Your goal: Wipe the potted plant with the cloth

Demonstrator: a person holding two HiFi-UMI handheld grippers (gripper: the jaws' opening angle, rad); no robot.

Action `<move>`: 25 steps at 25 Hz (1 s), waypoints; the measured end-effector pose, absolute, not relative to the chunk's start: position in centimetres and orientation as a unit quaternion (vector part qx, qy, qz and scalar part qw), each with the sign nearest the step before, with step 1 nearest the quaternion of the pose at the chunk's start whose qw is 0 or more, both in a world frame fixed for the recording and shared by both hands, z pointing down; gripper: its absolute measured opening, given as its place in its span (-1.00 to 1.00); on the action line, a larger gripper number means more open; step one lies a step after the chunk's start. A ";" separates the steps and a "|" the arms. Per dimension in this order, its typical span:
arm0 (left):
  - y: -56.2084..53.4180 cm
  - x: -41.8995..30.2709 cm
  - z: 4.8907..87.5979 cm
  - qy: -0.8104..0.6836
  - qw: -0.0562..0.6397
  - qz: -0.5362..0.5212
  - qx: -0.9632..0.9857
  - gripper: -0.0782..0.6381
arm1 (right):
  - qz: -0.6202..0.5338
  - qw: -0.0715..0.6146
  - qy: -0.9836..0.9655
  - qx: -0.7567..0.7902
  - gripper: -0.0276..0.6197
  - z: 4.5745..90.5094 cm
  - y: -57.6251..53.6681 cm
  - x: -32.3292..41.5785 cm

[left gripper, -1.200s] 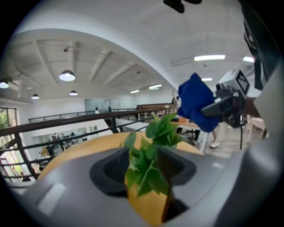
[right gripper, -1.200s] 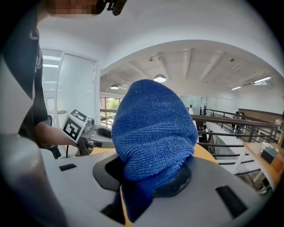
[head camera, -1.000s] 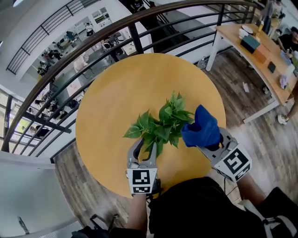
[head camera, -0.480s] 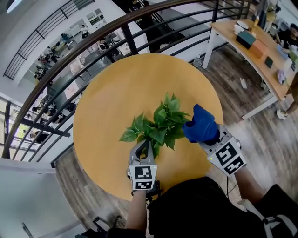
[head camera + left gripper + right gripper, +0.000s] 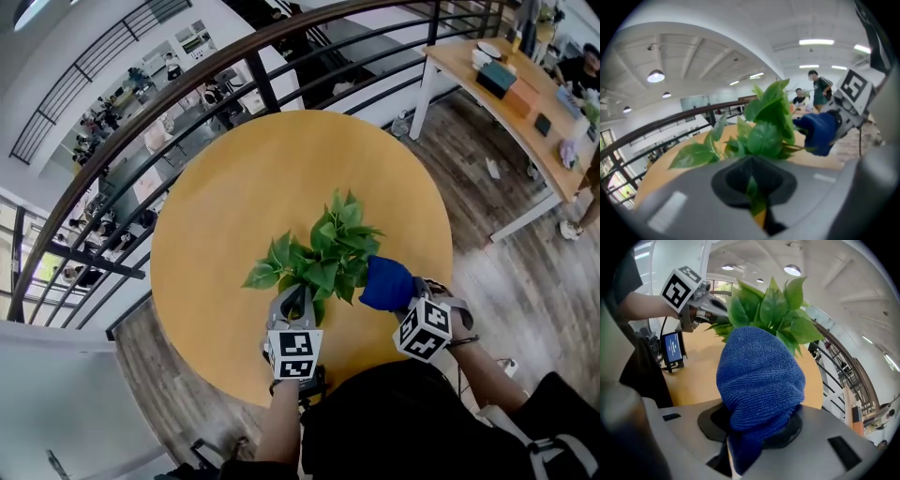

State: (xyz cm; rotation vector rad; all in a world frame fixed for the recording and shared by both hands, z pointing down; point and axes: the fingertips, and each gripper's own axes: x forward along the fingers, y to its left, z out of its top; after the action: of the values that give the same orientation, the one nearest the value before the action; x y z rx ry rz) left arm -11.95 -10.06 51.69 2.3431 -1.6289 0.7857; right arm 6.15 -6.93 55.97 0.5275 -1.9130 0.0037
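The green leafy plant (image 5: 321, 253) stands on the round wooden table (image 5: 234, 178), toward its near side; the leaves hide its pot. My left gripper (image 5: 297, 300) is at the plant's near edge, shut on a low leaf (image 5: 753, 196) that shows between its jaws. The blue cloth (image 5: 385, 283) is bunched in my right gripper (image 5: 401, 294), which is shut on it. The cloth (image 5: 759, 376) touches the leaves on the plant's right side (image 5: 774, 305). From the left gripper view the cloth (image 5: 819, 132) sits just right of the foliage.
A black curved railing (image 5: 253, 66) runs behind the table, with a lower floor beyond. A long desk (image 5: 511, 94) with several items stands at the upper right, with people near it. A small screen (image 5: 672, 348) sits near the person's body.
The left gripper's jaws have closed on a leaf. The right gripper has turned and brought the cloth down and left against the plant's right side.
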 end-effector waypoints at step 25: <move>-10.7 -11.6 52.3 -0.539 0.091 0.272 0.792 -0.78 | -0.019 0.586 -0.788 0.185 -0.50 55.8 -8.1 6.3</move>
State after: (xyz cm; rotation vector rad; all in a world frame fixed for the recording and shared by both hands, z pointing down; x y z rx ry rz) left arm -11.59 -10.70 52.32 2.3527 -1.6017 0.8070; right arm 6.27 -8.09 55.75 0.4316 -1.8380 -0.0450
